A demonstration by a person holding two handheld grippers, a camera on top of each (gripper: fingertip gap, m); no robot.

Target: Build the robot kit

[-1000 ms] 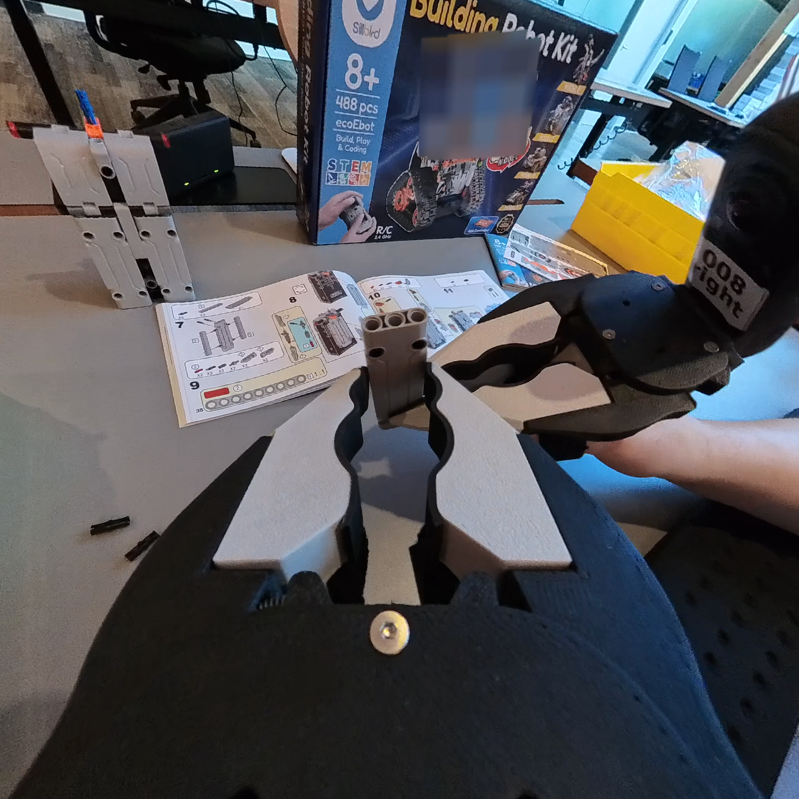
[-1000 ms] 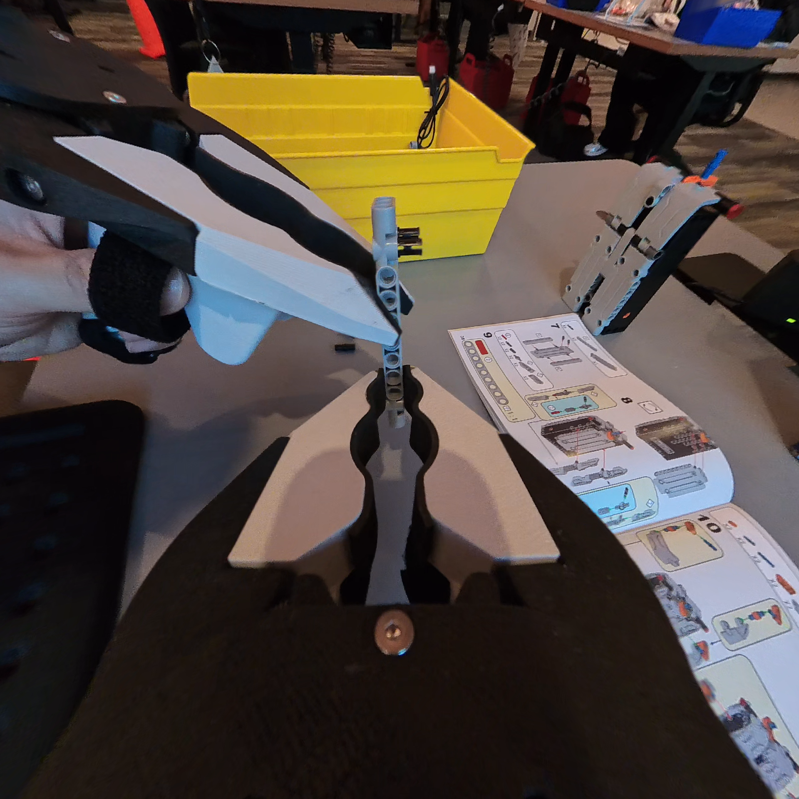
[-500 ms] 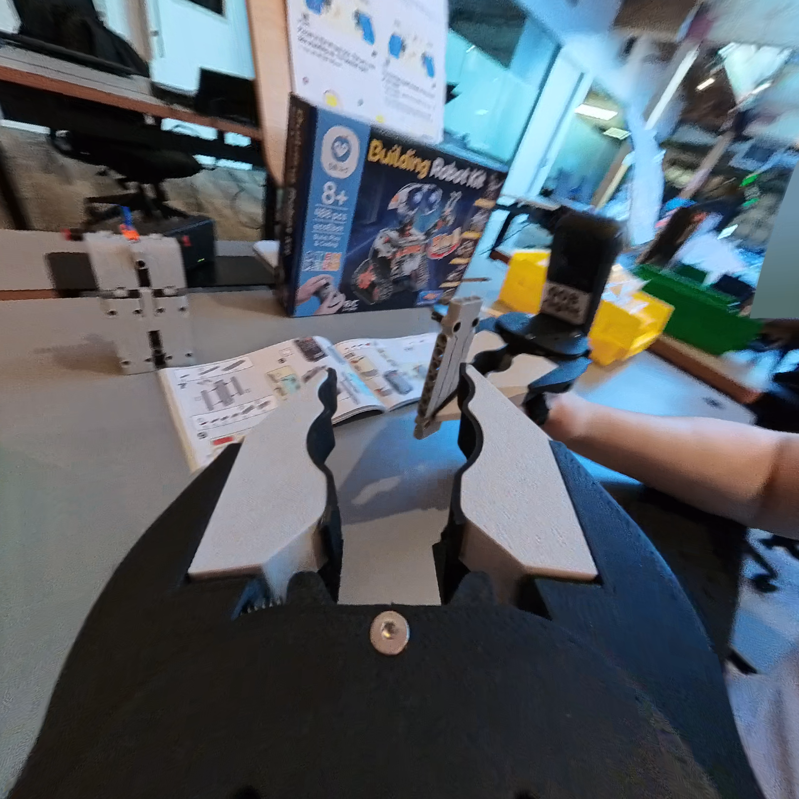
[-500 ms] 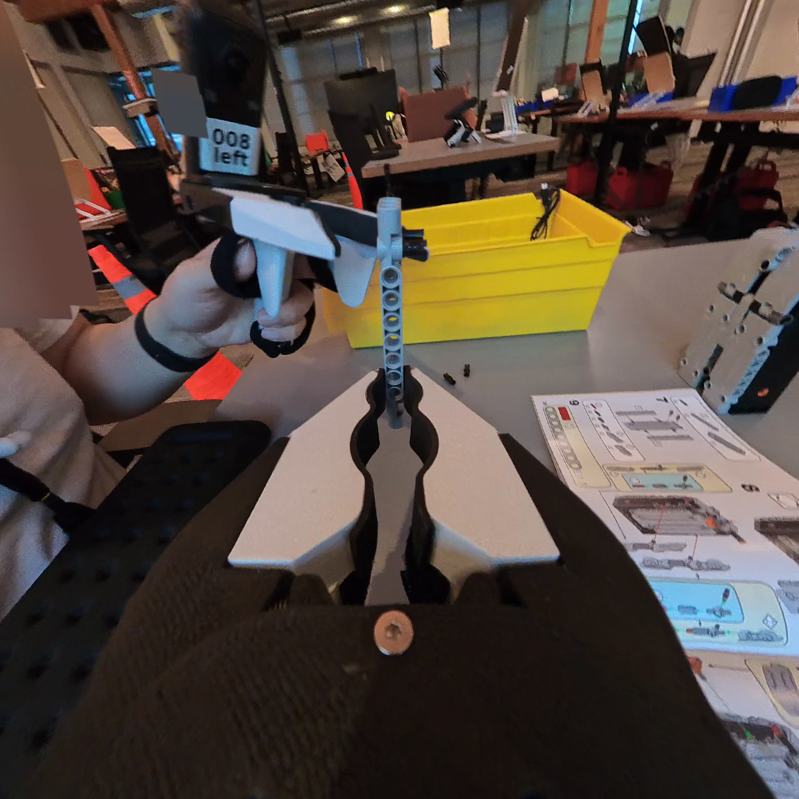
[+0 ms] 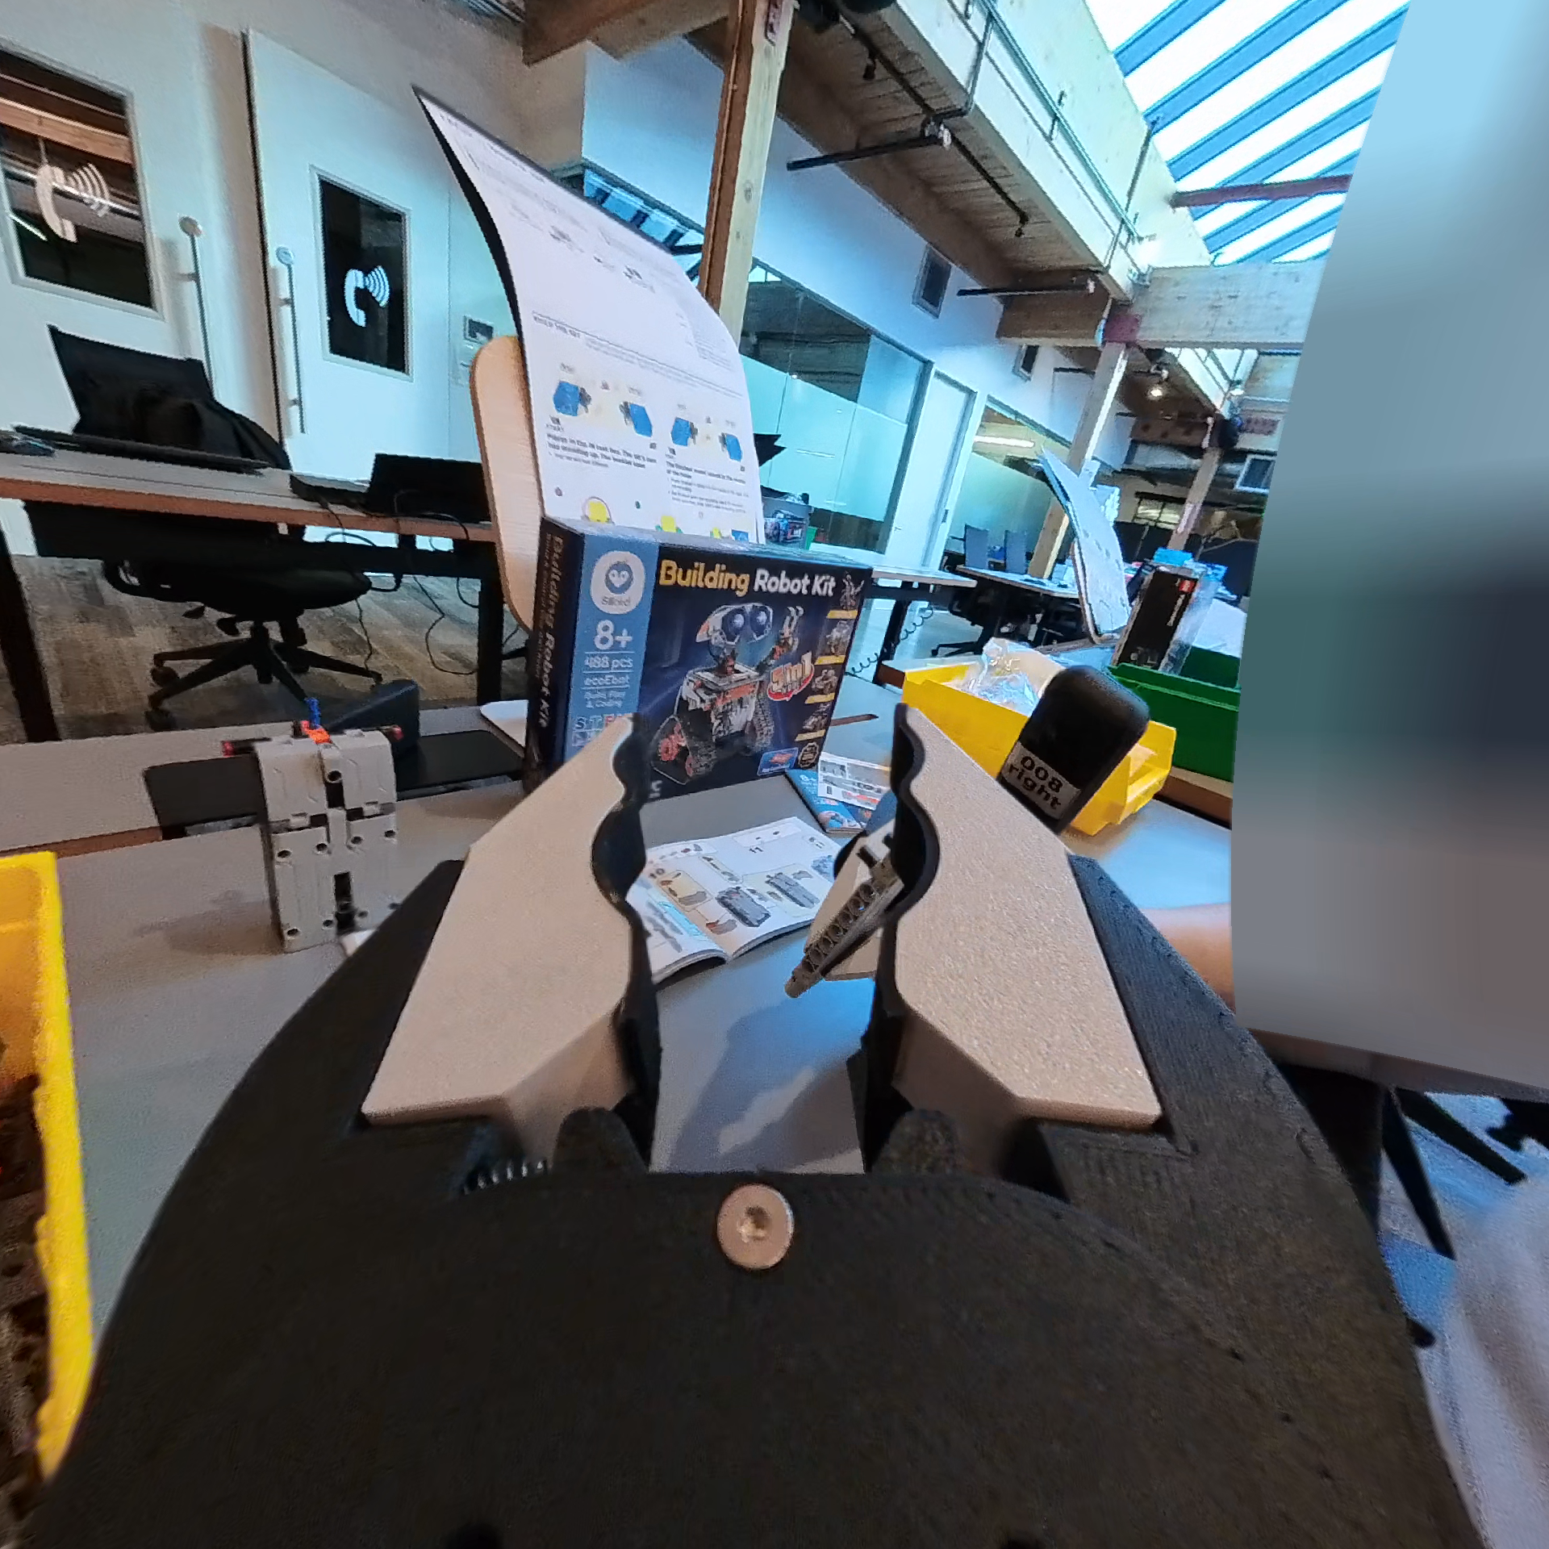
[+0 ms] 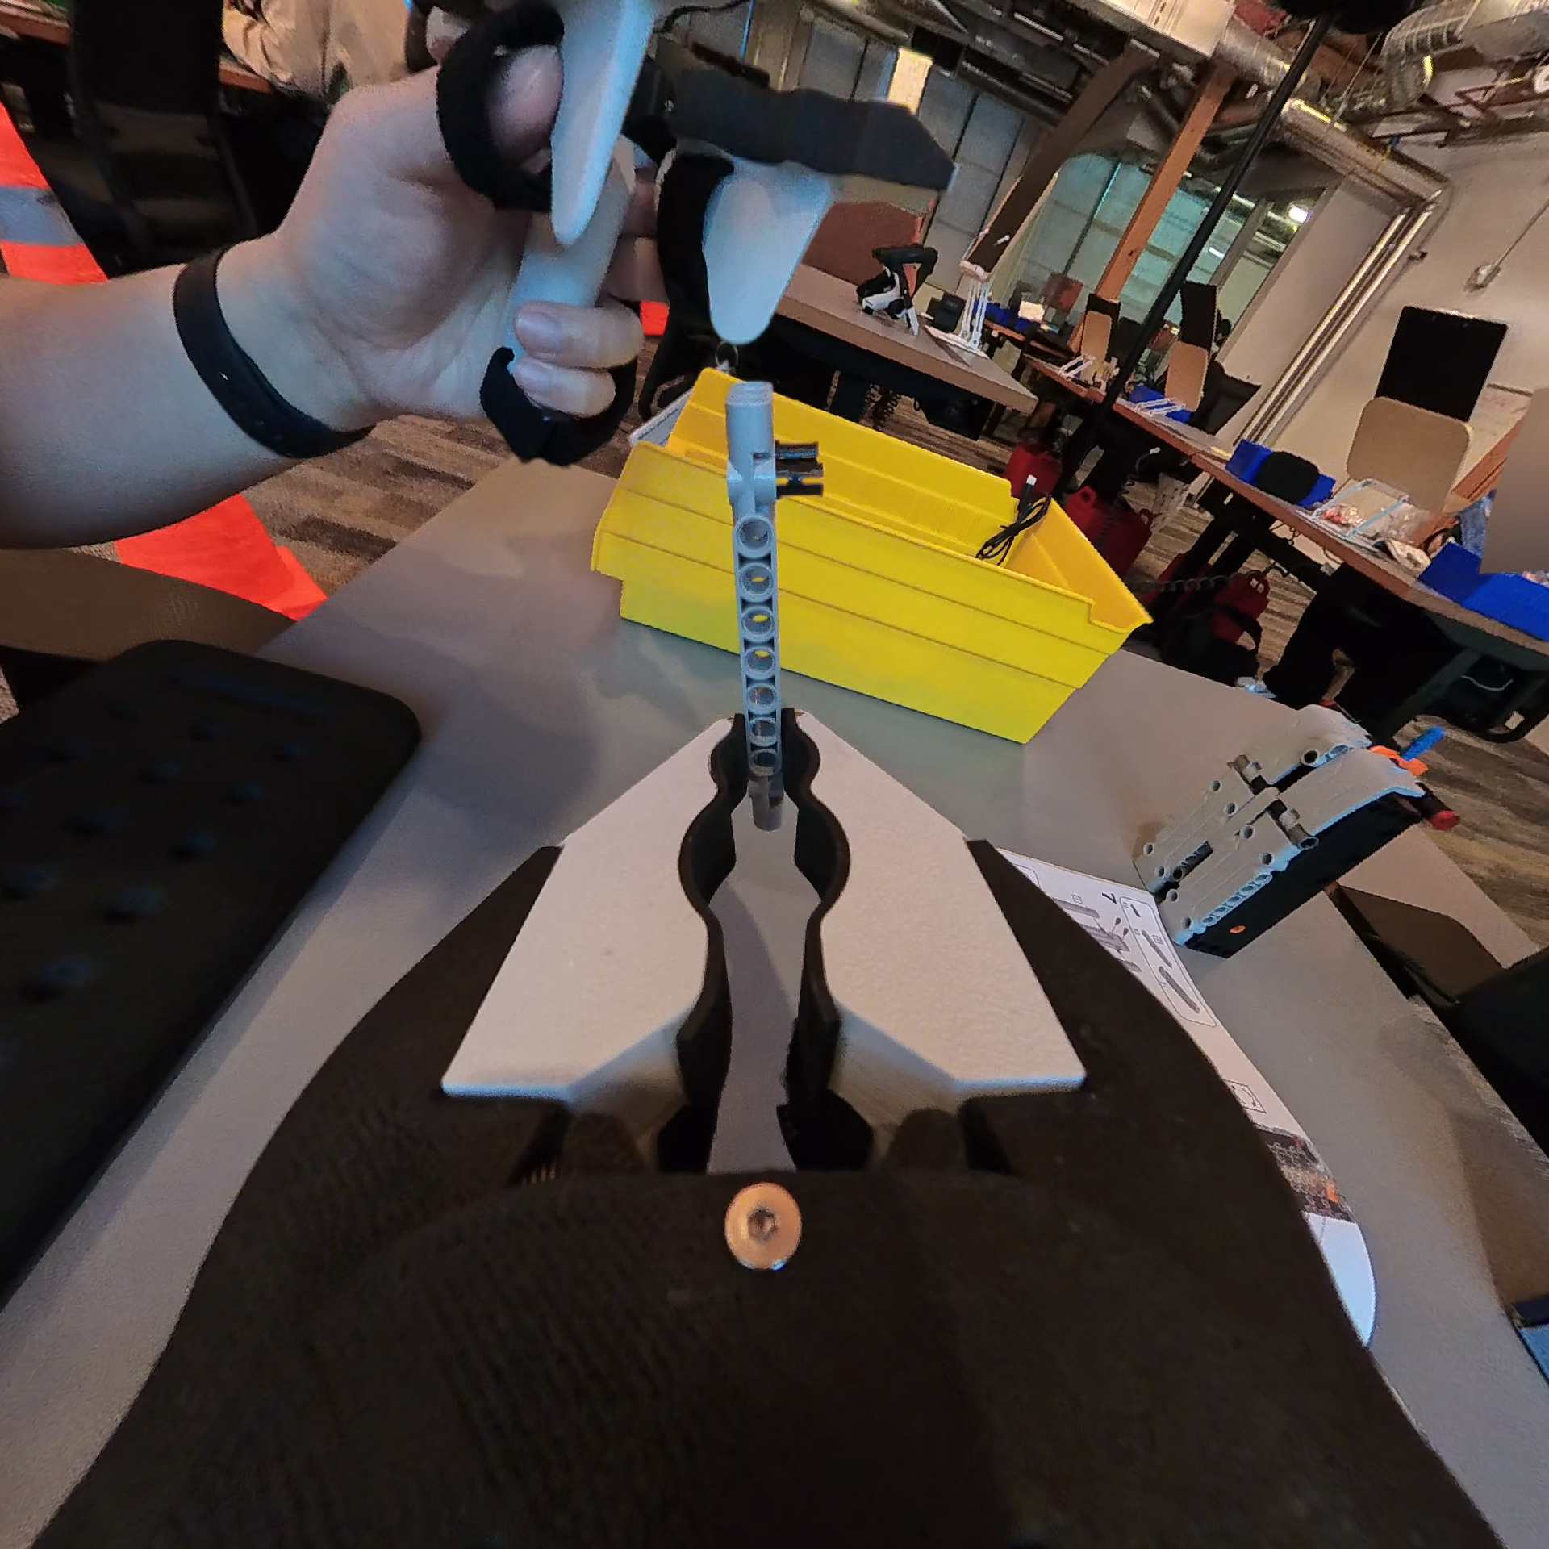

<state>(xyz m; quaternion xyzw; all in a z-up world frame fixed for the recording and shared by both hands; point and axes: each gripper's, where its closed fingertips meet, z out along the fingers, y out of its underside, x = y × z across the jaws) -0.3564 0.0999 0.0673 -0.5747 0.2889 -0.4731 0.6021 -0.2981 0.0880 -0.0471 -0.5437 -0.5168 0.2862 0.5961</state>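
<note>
My right gripper (image 6: 764, 738) is shut on the lower end of a long grey perforated beam (image 6: 758, 620). The beam stands upright, with a short black pin (image 6: 796, 471) near its top. My left gripper (image 5: 763, 738) is open and empty. In the right wrist view it (image 6: 922, 168) is held in a hand above the beam's top, apart from it. In the left wrist view the beam (image 5: 838, 930) shows tilted between my open fingers, farther off. The right gripper (image 5: 876, 847) holding it is mostly hidden behind my right finger.
A grey block assembly (image 5: 327, 838) stands on the grey table; it also shows in the right wrist view (image 6: 1274, 847). An open instruction booklet (image 5: 738, 888) lies before a blue kit box (image 5: 696, 662). Yellow bins (image 6: 855, 587) (image 5: 33, 1090) and a black mat (image 6: 168, 838) flank the space. Some 12 cm of space lies between my two pairs of fingers. From the right gripper's tips to the grey block assembly (image 5: 327, 838) is close to 25 cm. Look for it in the right wrist view (image 6: 1243, 805) too.
My left gripper opened, let go of the beam's top and rose up and away. My right gripper kept hold of the beam and tilted upward.
</note>
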